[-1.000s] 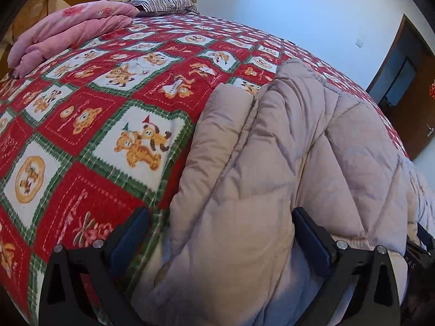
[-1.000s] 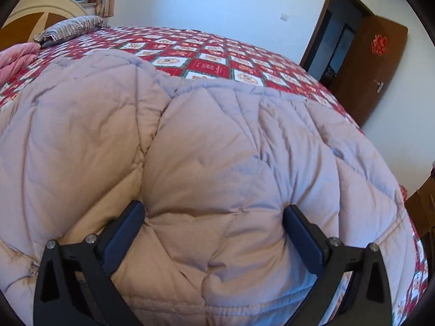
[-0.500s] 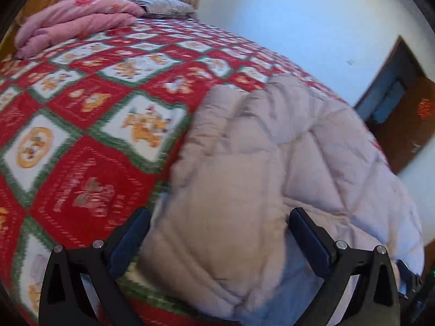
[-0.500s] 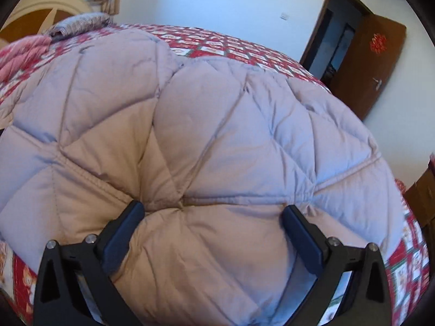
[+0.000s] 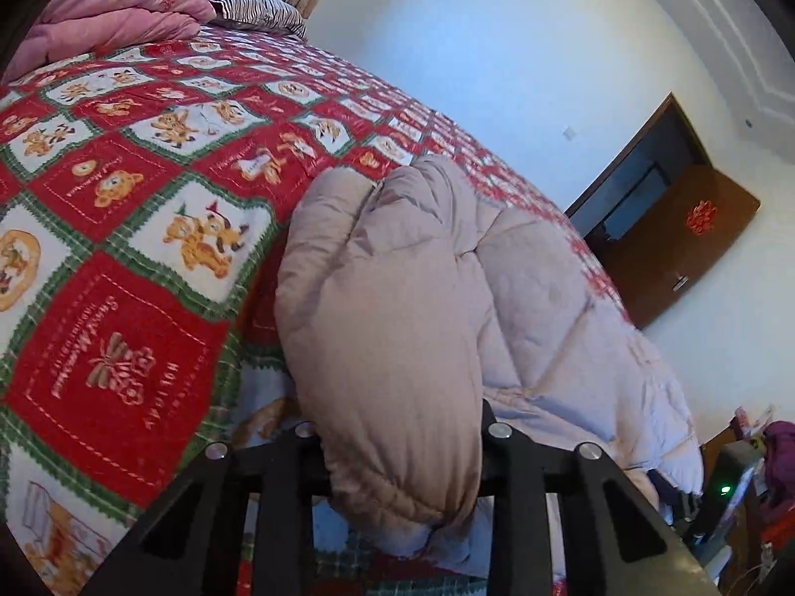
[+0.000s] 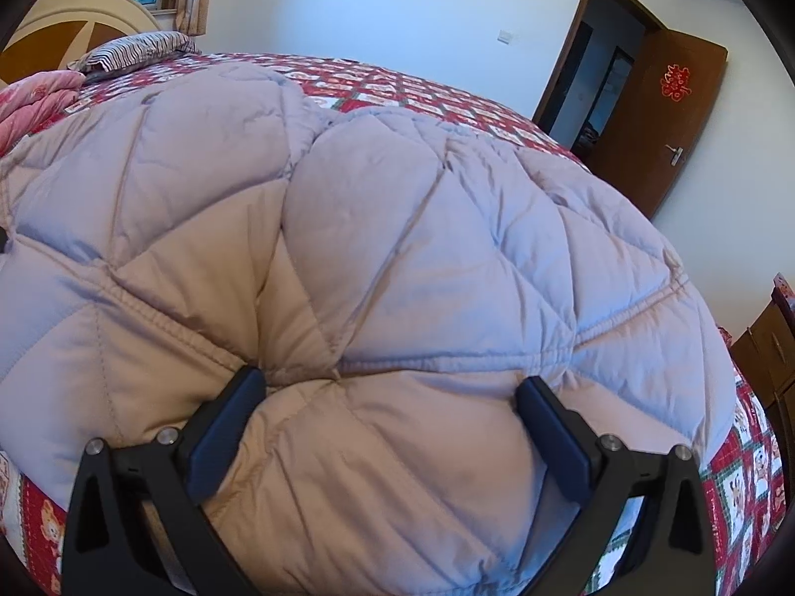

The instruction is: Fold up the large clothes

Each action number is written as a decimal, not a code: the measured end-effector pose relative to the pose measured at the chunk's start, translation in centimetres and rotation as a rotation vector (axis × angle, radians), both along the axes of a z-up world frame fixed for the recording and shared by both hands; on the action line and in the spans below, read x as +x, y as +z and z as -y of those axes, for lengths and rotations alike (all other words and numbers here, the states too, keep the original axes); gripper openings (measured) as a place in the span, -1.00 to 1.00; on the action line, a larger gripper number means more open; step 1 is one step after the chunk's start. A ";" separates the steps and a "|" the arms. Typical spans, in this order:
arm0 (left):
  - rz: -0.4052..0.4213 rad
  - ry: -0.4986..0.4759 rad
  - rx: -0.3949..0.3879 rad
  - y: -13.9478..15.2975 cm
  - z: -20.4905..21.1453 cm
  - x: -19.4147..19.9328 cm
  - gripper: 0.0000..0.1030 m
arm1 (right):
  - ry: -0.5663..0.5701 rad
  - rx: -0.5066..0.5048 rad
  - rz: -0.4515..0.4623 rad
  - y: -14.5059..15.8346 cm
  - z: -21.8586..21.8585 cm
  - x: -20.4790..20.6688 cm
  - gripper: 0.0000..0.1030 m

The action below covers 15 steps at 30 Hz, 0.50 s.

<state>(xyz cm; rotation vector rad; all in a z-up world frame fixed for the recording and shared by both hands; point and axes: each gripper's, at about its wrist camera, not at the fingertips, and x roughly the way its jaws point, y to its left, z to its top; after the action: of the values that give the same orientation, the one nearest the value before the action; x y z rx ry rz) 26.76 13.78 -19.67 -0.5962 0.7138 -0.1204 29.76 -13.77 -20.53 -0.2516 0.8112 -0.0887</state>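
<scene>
A padded sleeve [image 5: 397, 347] of the quilted coat [image 6: 397, 248] has just been pinched by the closing left gripper [image 5: 402, 452] for folding, while the right gripper [image 6: 392, 427] is kept spread over the coat.

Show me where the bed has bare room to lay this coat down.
Free: the bedspread between the coat and the pink quilt, and the strip beyond the coat toward the door. Crowded: the near edge, where the coat fills both claws' space.

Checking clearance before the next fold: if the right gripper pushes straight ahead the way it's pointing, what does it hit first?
The right gripper would meet the puffy quilted coat at once: its padding already bulges between the open jaws. The red patterned bedspread lies beyond, though depth is hard to judge.
</scene>
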 end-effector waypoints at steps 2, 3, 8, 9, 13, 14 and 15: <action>0.016 0.000 -0.016 0.4 -0.8 -0.5 -0.46 | -0.005 0.001 -0.002 0.1 -0.4 -0.2 1.00; 0.024 0.003 -0.024 0.7 -1.3 -1.0 -0.47 | -0.007 -0.001 -0.001 0.1 -0.9 -0.4 1.00; 0.059 0.041 -0.033 2.1 -4.8 -2.7 -0.48 | 0.021 -0.012 0.023 0.3 -4.0 -1.7 1.00; 0.068 0.053 -0.026 2.5 -5.7 -3.3 -0.49 | 0.037 -0.019 0.035 0.2 -5.2 -2.2 1.00; 0.136 0.103 0.064 5.3 -8.3 -6.0 -0.49 | 0.119 -0.014 0.055 0.2 -9.1 -3.8 1.00; 0.143 0.110 0.080 5.7 -8.6 -6.4 -0.49 | 0.149 -0.014 0.056 0.2 -10.3 -4.2 1.00; 0.153 0.123 0.097 6.5 -9.1 -6.8 -0.49 | 0.184 -0.010 0.053 0.3 -11.1 -4.4 1.00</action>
<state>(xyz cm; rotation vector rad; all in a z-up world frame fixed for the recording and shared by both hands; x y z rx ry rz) 19.96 22.84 -13.21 -0.5308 0.5299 -0.0170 25.34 -2.62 -20.18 -0.3311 0.7318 0.0730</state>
